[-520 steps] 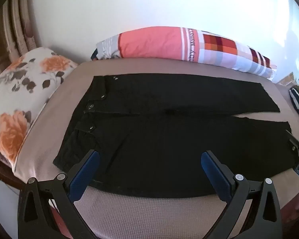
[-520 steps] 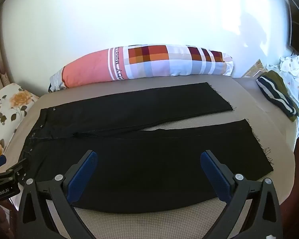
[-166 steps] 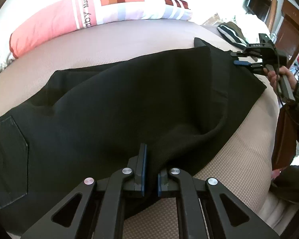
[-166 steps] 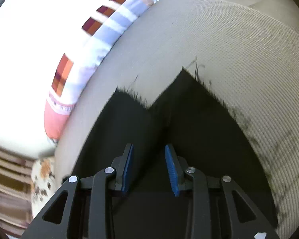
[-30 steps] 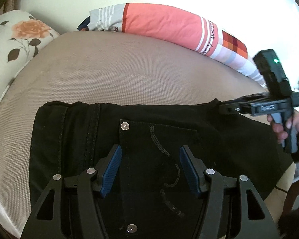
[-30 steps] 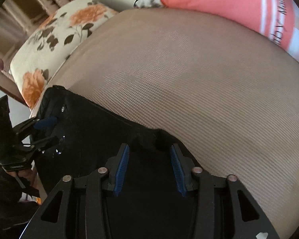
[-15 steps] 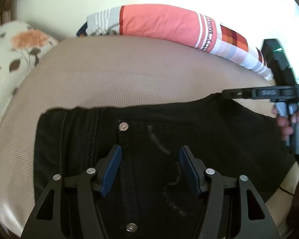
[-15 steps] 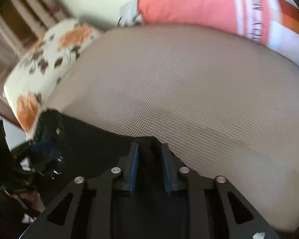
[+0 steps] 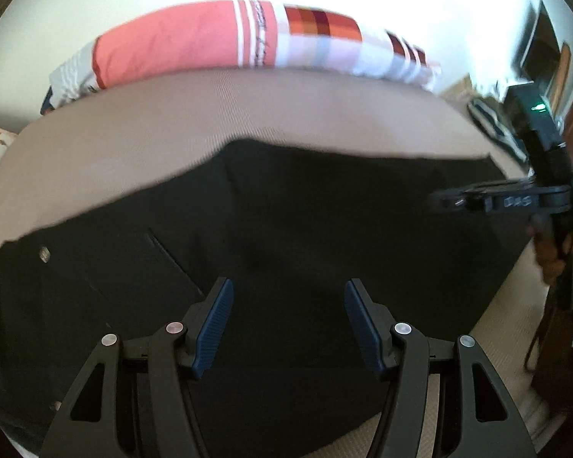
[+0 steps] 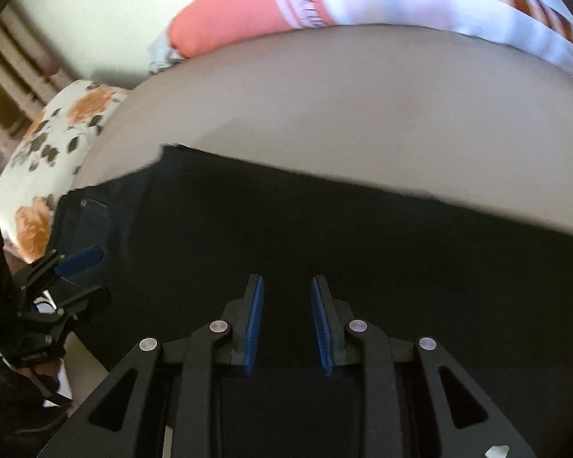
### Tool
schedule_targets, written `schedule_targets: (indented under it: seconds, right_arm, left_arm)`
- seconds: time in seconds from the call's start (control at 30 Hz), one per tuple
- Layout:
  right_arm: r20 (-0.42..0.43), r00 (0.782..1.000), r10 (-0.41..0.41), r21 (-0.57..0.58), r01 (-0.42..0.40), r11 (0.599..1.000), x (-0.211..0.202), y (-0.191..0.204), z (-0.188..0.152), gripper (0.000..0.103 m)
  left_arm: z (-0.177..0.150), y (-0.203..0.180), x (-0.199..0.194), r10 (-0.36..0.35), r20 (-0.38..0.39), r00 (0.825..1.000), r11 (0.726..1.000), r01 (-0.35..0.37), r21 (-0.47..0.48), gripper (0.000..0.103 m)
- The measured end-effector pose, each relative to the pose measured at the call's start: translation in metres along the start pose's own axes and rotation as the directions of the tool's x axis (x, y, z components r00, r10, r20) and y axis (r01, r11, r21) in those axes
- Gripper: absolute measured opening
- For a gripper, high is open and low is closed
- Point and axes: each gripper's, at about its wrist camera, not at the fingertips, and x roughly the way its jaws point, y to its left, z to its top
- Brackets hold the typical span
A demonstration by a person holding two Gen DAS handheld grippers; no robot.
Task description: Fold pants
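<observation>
The black pants [image 9: 305, 229] lie folded in a compact block on the beige bed, with a back pocket and a rivet at the left. They also fill the lower half of the right wrist view [image 10: 324, 229]. My left gripper [image 9: 288, 301] is open and empty above the pants. My right gripper [image 10: 287, 297] is open with a narrow gap and holds nothing, just above the cloth. The right gripper also shows in the left wrist view [image 9: 439, 200] at the pants' right edge, and the left gripper shows in the right wrist view [image 10: 78, 267] at the left edge.
A long pink and checked bolster [image 9: 248, 38] lies along the far side of the bed [image 9: 248, 107] against the wall. A floral pillow [image 10: 57, 133] sits at the left end. A striped dark garment [image 9: 492, 129] lies at the far right corner.
My right gripper has let go of the pants fold and opened, and has pulled back. My left gripper stays open and has swung right. The folded layer now lies flat.
</observation>
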Motion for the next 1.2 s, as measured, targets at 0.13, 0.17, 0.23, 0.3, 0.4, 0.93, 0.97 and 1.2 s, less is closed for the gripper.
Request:
schedule_targets:
  seconds: [0.13,0.17,0.23,0.3,0.4,0.93,0.97,1.2]
  right_arm:
    - [0.034,0.998,-0.048,0.044,0.047,0.998,-0.02,-0.034,-0.028,0.023]
    - [0.039,0.997,-0.062,0.059,0.059,0.996,-0.024,-0.042,-0.033,0.023]
    - [0.06,0.993,-0.098,0.094,0.092,0.991,-0.037,-0.063,-0.044,0.021]
    - [0.079,0.992,-0.099,0.146,0.086,0.985,-0.048,-0.088,-0.053,0.021]
    - [0.101,0.984,-0.146,0.222,0.121,0.967,-0.065,-0.121,-0.062,0.022]
    - [0.146,0.989,-0.018,0.442,-0.049,0.895,-0.149,-0.287,-0.074,0.028]
    - [0.139,0.99,0.004,0.45,-0.067,0.89,-0.149,-0.297,-0.074,0.028]
    - [0.12,0.983,0.136,0.505,-0.178,0.845,-0.137,-0.344,-0.08,0.028]
  left_arm:
    - [-0.021,-0.004,0.008,0.045,-0.02,0.999,0.998,-0.044,0.04,0.061]
    - [-0.024,-0.006,0.007,0.059,-0.02,0.998,0.997,-0.058,0.059,0.061]
    - [-0.028,-0.007,0.004,0.072,-0.017,0.997,0.996,-0.071,0.063,0.061]
    - [-0.027,-0.005,0.003,0.079,-0.022,0.997,0.996,-0.078,0.042,0.061]
    - [-0.023,-0.003,0.002,0.083,-0.037,0.996,0.996,-0.084,-0.01,0.061]
    - [0.024,-0.043,0.013,-0.05,-0.044,0.998,0.995,0.046,-0.088,0.064]
    - [0.027,-0.045,0.016,-0.061,-0.054,0.997,0.994,0.056,-0.094,0.064]
    - [0.031,-0.04,0.029,-0.076,-0.101,0.992,0.989,0.061,-0.138,0.064]
